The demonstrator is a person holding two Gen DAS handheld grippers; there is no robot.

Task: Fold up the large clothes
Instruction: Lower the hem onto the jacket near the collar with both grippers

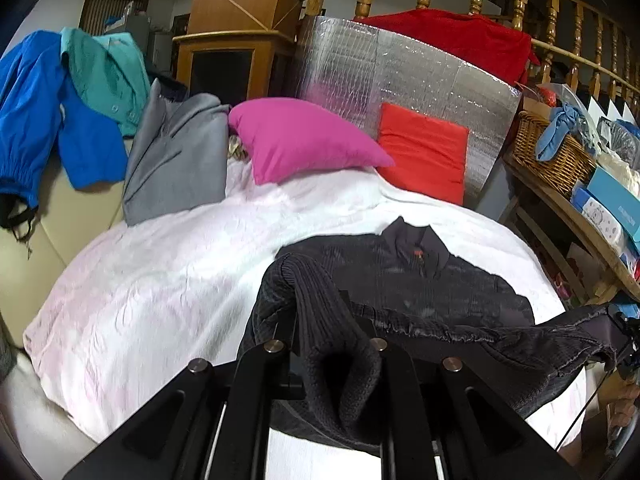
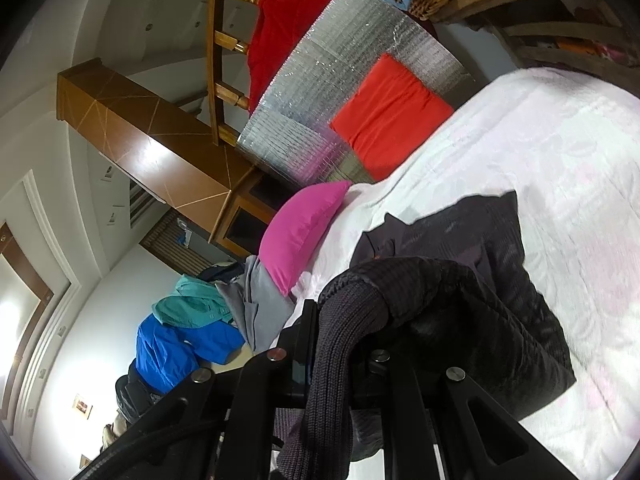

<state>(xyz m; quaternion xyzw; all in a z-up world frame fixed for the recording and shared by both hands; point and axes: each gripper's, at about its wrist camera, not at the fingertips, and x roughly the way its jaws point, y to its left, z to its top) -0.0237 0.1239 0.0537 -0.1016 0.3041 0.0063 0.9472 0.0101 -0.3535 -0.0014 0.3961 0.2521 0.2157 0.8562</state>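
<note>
While its ribbed hem hangs clamped in the jaws of both the left gripper [image 1: 328, 344] and the right gripper [image 2: 336, 356], the black jacket [image 1: 420, 280] lies collar-up on the white bed [image 1: 160, 280], near a pink pillow [image 1: 300, 140]; thick knit could slip from one grip, skewing the fold, and no writing is legible on the boxes [image 1: 612, 200] alongside
</note>
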